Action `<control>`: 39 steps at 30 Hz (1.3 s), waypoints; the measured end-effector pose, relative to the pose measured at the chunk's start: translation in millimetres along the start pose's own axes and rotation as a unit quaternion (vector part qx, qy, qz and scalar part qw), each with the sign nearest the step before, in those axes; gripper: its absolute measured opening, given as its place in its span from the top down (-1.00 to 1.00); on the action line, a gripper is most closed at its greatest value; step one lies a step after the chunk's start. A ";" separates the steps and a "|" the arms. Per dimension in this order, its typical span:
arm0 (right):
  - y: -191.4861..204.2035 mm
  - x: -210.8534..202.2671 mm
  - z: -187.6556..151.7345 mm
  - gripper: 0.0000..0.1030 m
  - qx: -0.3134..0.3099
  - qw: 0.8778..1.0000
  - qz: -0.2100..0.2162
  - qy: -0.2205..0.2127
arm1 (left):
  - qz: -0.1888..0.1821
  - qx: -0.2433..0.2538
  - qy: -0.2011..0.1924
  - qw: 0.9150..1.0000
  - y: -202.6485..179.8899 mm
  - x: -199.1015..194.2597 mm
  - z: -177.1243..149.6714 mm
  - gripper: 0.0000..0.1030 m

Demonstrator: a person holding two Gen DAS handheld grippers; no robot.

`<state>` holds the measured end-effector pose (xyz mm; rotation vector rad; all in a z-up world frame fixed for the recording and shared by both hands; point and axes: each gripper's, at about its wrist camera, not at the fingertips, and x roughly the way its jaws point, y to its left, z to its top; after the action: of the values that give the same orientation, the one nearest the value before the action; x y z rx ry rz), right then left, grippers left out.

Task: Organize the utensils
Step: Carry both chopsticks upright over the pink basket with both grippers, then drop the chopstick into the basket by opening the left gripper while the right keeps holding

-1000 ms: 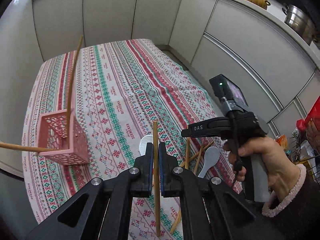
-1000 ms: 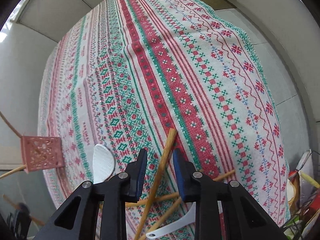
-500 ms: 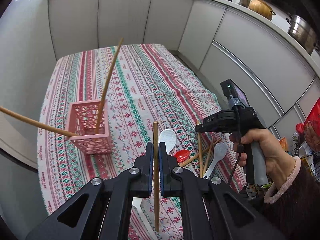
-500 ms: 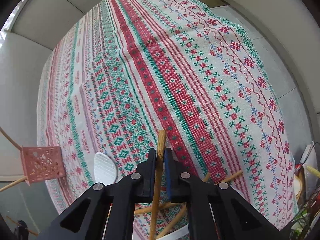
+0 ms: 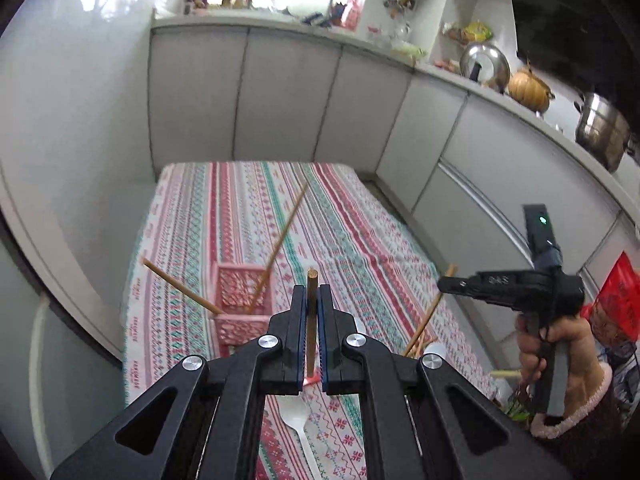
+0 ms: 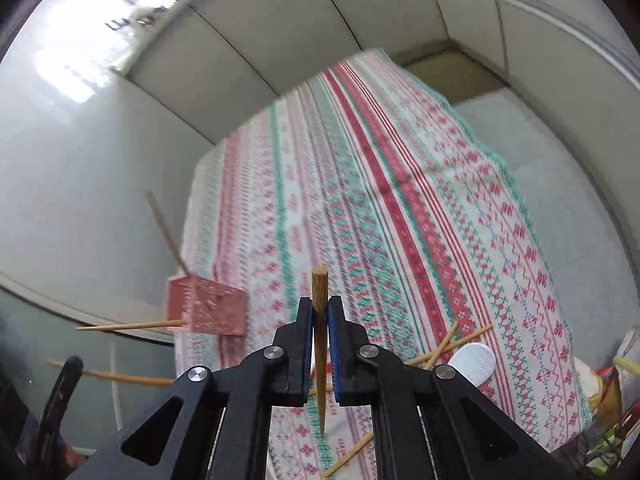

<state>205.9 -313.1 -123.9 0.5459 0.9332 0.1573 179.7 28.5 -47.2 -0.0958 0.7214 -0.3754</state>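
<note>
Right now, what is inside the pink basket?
Two wooden chopsticks stand tilted in the pink basket, leaning out over its rim. The left gripper covers its lower front; the bottom isn't visible.

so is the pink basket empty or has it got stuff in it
Not empty: the pink basket holds two chopsticks, both leaning out over its rim.

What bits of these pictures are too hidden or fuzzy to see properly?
- Left wrist view: the near side of the pink lattice plastic basket is hidden behind the left claw.
- Left wrist view: the small red thing on the cloth is mostly covered by that claw.
- Right wrist view: the white plastic spoon shows only its bowl; the right claw covers the handle.
- Right wrist view: the striped patterned tablecloth is blurred.
</note>
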 end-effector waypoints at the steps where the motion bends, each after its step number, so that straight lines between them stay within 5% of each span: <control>1: 5.0 -12.0 -0.9 0.86 -0.006 1.000 0.006 -0.015 | 0.007 -0.004 -0.014 1.000 1.1 -8.3 2.6 0.91; 9: 55.4 -70.1 0.0 0.86 -0.049 0.990 0.053 -0.124 | 0.056 -0.024 -0.130 0.990 1.5 -63.9 25.9 0.91; 15: 75.0 -85.5 1.3 0.86 -0.062 0.979 0.079 -0.175 | 0.097 -0.017 -0.168 0.981 -3.1 -65.0 35.1 0.91; 27: 82.0 -57.4 7.2 0.86 -0.058 0.977 0.105 -0.177 | 0.155 -0.002 -0.152 0.976 16.8 17.2 36.4 0.91; 39: 94.5 -32.1 6.8 0.86 -0.079 0.976 0.113 -0.172 | 0.140 -0.013 -0.099 0.985 41.7 76.6 39.9 0.88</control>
<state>201.9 -246.5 -49.4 0.5112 0.5155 0.3277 271.3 37.4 -74.2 -0.0542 0.5330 -0.0853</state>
